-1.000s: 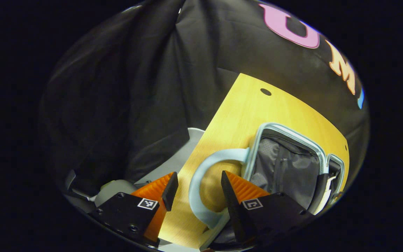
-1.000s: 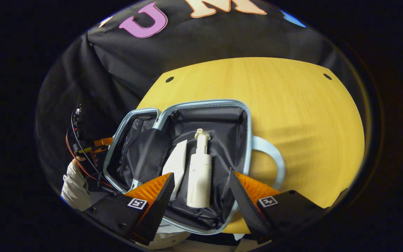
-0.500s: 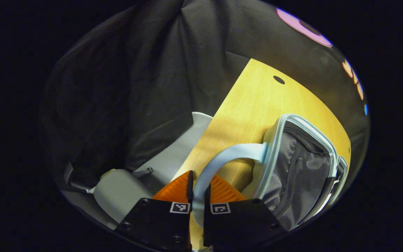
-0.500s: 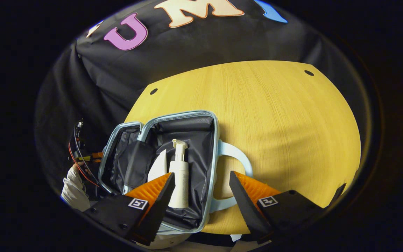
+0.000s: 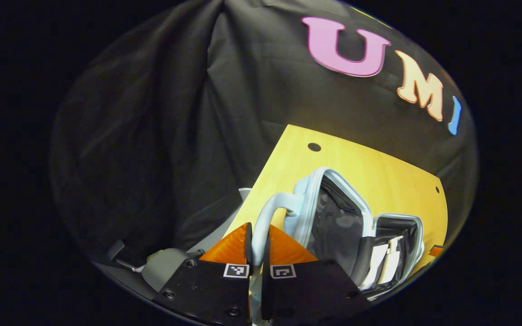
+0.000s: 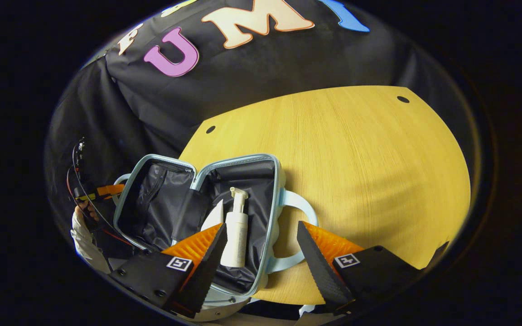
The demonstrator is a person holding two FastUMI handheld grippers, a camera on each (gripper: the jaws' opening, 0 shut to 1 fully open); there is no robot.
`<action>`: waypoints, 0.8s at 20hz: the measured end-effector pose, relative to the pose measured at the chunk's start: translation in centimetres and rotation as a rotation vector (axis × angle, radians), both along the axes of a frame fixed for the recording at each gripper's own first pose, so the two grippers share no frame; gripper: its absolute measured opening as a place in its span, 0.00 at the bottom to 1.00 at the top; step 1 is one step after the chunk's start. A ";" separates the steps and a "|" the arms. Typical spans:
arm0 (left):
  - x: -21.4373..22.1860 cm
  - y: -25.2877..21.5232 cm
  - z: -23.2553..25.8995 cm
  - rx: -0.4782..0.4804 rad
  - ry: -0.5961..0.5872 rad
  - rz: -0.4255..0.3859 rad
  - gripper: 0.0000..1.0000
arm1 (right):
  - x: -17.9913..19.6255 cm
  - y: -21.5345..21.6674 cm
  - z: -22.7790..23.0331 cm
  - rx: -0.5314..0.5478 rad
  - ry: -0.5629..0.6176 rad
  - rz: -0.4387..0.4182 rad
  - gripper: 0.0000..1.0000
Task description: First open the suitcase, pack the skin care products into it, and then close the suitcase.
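One suitcase point(image 6: 224, 226) lies open on the table point(image 6: 369, 172), holding two products: a pump bottle point(image 6: 236, 235) and a tube point(image 6: 213, 217). The left gripper point(image 5: 257, 246) clamps one handle point(image 5: 265, 217) (lid half raised); the right gripper point(image 6: 258, 246) hangs released above the other handle point(image 6: 299, 213).

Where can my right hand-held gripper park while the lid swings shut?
Bare table lies right of the suitcase, out to the far edge. Crowded: the suitcase itself, holding the pump bottle, with the left hand-held gripper clamping the lid handle.
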State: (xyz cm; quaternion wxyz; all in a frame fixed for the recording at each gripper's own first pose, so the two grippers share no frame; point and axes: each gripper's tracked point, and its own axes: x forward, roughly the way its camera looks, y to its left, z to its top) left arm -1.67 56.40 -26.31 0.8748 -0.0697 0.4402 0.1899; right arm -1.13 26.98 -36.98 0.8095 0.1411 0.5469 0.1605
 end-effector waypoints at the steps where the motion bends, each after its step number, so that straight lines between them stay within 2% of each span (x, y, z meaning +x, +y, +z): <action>1: 0.1 -1.3 1.4 0.007 -0.016 -0.015 0.03 | 0.3 -0.5 0.5 0.009 -0.016 -0.004 0.98; 4: 1.8 -5.3 5.4 0.006 -0.084 -0.060 0.02 | 0.9 -2.4 1.9 0.021 -0.063 -0.018 0.98; 9: 4.1 -14.0 9.4 -0.024 -0.177 -0.180 0.02 | 1.3 -6.1 3.5 0.015 -0.135 -0.019 0.98; 11: 5.4 -17.8 10.5 -0.025 -0.205 -0.241 0.02 | 0.7 -8.2 4.0 0.018 -0.144 -0.028 0.95; 12: 5.7 -19.6 10.8 -0.043 -0.206 -0.270 0.02 | 0.5 -9.0 4.1 0.019 -0.146 -0.037 0.98; 14: 6.1 -23.1 11.4 -0.093 -0.219 -0.299 0.02 | 0.2 -11.0 4.4 0.014 -0.148 -0.064 0.95; 16: 7.0 -27.5 11.3 -0.150 -0.238 -0.337 0.02 | 0.2 -14.1 5.1 0.012 -0.155 -0.122 0.98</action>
